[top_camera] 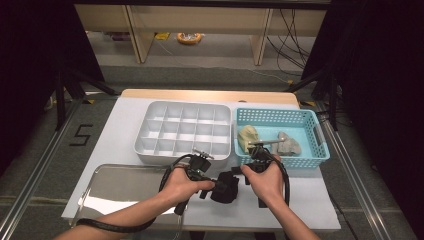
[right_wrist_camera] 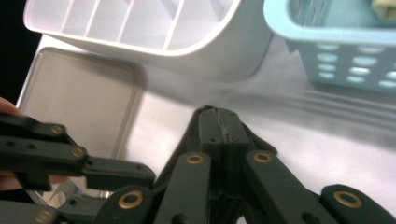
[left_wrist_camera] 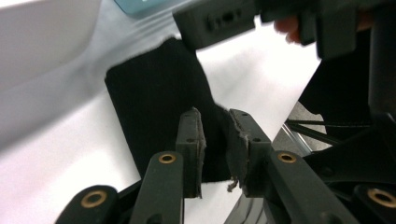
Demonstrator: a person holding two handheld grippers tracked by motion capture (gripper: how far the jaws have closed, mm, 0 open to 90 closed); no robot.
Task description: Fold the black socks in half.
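Your left gripper (left_wrist_camera: 215, 135) stands part open with the black cloth (left_wrist_camera: 159, 107) between its jaws, pads apart from it; your right gripper (right_wrist_camera: 219, 128) is clamped on that cloth's other edge. The cloth lies on the white table (top_camera: 125, 125); the grey divider tray (top_camera: 185, 131) sits at eleven o'clock, the blue basket (top_camera: 280, 116) at one, dark curtains around.

Only one readable mark: a black numeral "5" (top_camera: 80, 135) taped or painted on the grey floor (top_camera: 45, 165) left of the table, seen from the high view. No other text, label or brand legible on tray, basket or grippers.
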